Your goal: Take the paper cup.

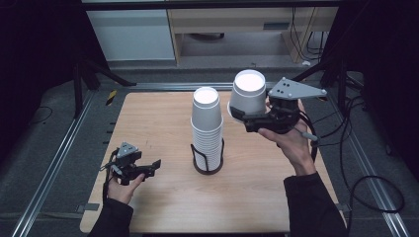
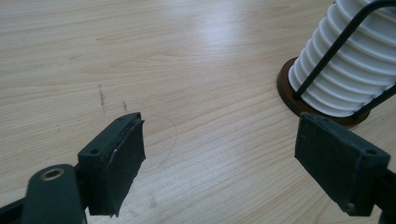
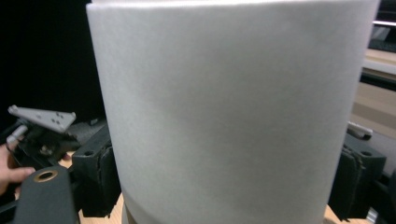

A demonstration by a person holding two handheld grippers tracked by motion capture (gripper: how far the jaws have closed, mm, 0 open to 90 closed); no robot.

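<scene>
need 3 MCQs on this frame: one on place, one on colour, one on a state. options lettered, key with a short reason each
1. Where does the stack of paper cups stand?
A. In a black wire holder near the middle of the table
B. On the floor left of the table
C. In the left gripper

2. What colour is the single paper cup in the right gripper?
A. Red
B. White
C. Blue

3. How do the left gripper jaws stand?
A. Shut on a cup
B. Shut on the wire holder
C. Open, nothing between them

Key: 1 A, the high view shows the stack inside the wire holder at mid-table. 2 B, the cup is white in the high view and the right gripper view. 3 C, the left gripper view shows bare wood between the spread jaws.
</scene>
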